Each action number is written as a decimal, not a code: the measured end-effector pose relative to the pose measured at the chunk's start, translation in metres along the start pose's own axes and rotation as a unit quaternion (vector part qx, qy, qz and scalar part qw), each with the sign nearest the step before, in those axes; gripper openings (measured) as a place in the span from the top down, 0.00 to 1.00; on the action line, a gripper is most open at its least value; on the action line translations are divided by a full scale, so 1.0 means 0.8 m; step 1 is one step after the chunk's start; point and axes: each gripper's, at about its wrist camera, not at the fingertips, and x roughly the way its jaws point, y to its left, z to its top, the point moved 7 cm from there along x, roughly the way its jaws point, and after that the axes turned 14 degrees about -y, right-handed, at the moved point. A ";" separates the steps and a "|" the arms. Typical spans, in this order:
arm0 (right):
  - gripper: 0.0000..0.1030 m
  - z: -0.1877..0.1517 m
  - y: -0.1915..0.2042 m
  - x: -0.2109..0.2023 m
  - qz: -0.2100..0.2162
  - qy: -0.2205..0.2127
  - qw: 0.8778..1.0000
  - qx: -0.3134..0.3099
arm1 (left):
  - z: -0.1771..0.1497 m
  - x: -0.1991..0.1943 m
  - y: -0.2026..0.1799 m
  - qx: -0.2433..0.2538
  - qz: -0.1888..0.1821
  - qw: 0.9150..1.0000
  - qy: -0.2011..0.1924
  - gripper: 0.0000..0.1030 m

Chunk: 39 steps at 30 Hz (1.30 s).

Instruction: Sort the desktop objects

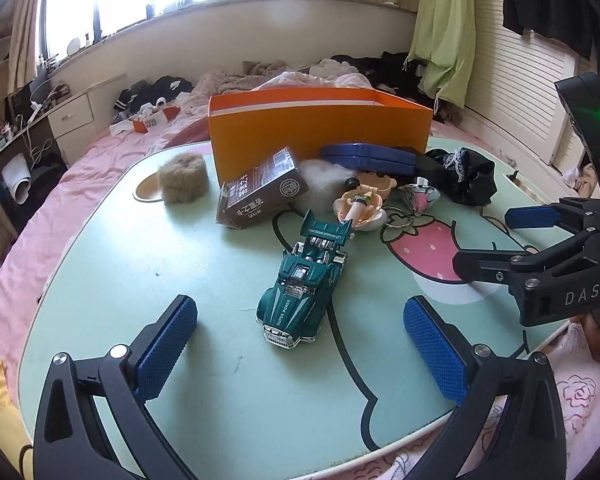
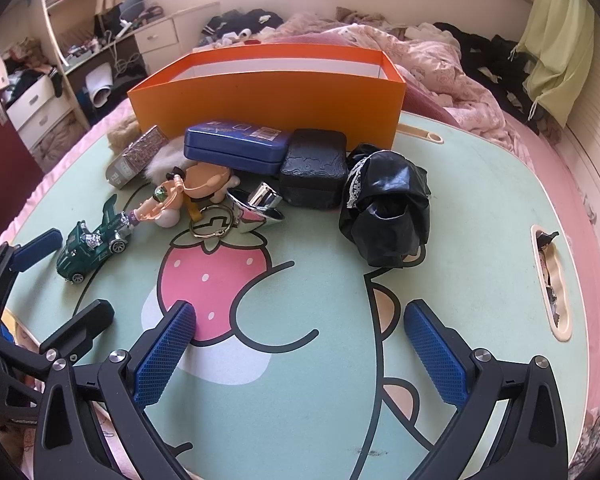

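Observation:
A green toy car stands on the mint table, just ahead of my open left gripper, between the lines of its fingers. Behind it lie a brown carton, a doll figure, a key ring with a silver piece, a blue tin, a black case and a black bag. An orange box stands open at the back. My right gripper is open over the strawberry print, holding nothing.
A furry brown scrunchie sits by a cup hole at the table's left. A slot hole lies near the right edge. The table stands on a pink bed with clothes behind. The right gripper shows in the left wrist view, at right.

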 end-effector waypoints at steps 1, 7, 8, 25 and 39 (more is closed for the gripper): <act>0.00 0.001 0.000 0.000 0.000 0.000 1.000 0.000 | 0.000 0.000 0.000 0.000 0.000 1.000 0.000 0.00; 0.00 0.003 0.001 0.005 0.004 -0.002 1.000 -0.004 | 0.003 0.000 0.001 0.001 0.000 1.000 -0.001 0.00; 0.00 0.003 0.000 0.005 0.004 -0.002 1.000 -0.004 | 0.004 -0.002 0.001 0.001 0.001 1.000 -0.001 0.00; 0.00 0.000 0.000 0.005 -0.001 -0.013 1.000 -0.003 | 0.006 0.000 -0.001 0.000 0.002 1.000 -0.022 0.00; 0.00 -0.002 -0.003 0.004 -0.009 -0.015 1.000 0.004 | 0.005 0.001 -0.001 0.000 0.002 1.000 -0.024 0.00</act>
